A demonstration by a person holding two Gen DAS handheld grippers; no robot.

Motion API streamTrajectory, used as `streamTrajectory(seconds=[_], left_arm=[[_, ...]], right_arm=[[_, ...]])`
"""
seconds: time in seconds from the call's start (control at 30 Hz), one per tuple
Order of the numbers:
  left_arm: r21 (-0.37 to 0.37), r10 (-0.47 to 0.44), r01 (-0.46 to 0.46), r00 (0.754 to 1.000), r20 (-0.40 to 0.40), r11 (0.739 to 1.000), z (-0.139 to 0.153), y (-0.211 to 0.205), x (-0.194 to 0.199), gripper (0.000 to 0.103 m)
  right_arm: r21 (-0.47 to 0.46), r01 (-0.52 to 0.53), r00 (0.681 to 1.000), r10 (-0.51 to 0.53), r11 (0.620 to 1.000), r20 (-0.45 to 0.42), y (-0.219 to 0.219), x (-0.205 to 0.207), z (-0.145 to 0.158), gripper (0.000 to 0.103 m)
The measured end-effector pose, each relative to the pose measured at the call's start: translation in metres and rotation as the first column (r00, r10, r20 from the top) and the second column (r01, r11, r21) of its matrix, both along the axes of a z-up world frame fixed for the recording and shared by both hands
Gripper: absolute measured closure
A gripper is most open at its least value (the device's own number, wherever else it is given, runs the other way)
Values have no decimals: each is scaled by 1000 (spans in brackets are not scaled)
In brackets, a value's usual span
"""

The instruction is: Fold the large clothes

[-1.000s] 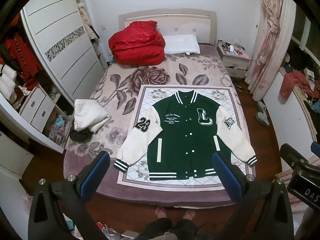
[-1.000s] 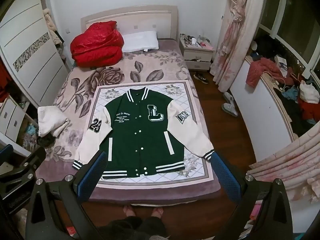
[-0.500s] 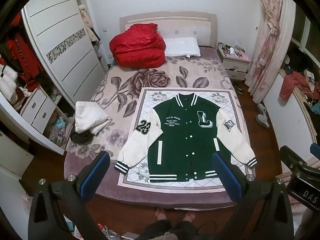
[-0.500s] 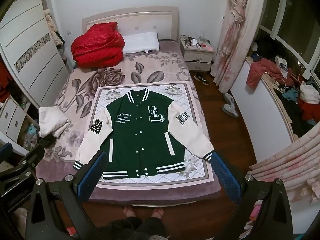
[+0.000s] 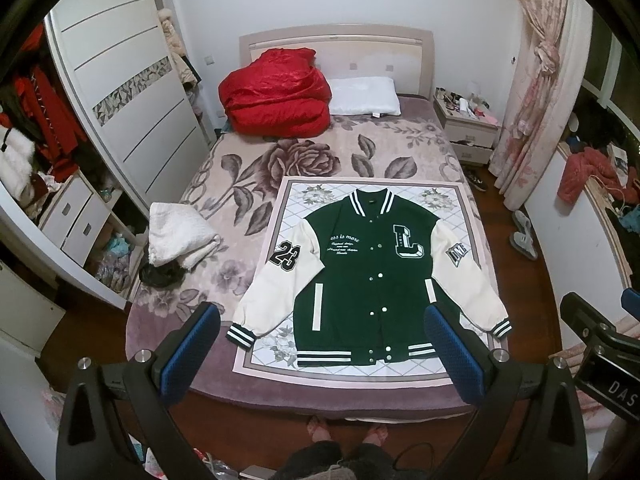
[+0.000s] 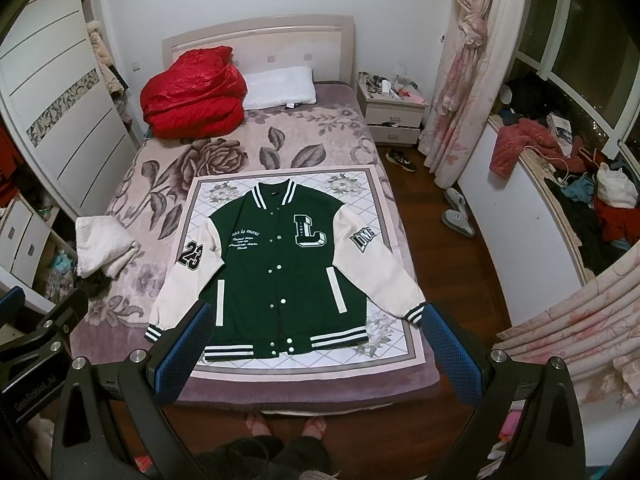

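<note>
A green varsity jacket (image 5: 372,280) (image 6: 280,268) with cream sleeves lies flat, front up and buttoned, on a white quilted cloth (image 5: 360,196) at the foot of the bed. Its sleeves spread out to both sides. My left gripper (image 5: 320,354) hangs open high above the bed's foot, nothing between its blue pads (image 5: 188,354). My right gripper (image 6: 316,354) is likewise open and empty, held at about the same height beside it. Both are well clear of the jacket.
A red duvet (image 5: 276,92) and white pillow (image 5: 364,96) lie at the head of the bed. A folded white towel (image 5: 180,236) sits at the left edge. A wardrobe (image 5: 120,92) stands left, a nightstand (image 5: 466,128) and curtains right. The person's feet (image 5: 344,432) stand at the bed's foot.
Both cameras have drawn back and tilted slightly; the jacket sits a little lower in view. The jacket itself has not moved, and both grippers stay open.
</note>
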State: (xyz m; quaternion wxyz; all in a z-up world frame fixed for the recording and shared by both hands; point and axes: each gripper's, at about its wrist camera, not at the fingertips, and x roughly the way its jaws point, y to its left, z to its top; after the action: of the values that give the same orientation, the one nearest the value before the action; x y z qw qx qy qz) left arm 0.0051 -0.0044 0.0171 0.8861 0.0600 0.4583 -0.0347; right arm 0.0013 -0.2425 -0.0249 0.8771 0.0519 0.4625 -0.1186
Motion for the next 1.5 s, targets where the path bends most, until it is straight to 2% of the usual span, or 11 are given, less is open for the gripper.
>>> streamTrajectory(seconds=[1.5], left_arm=[[-19, -1, 0, 1000, -3, 1000, 4, -1, 1, 0]], right_arm=[[-10, -5, 1000, 5, 1000, 2, -5, 3, 7, 0]])
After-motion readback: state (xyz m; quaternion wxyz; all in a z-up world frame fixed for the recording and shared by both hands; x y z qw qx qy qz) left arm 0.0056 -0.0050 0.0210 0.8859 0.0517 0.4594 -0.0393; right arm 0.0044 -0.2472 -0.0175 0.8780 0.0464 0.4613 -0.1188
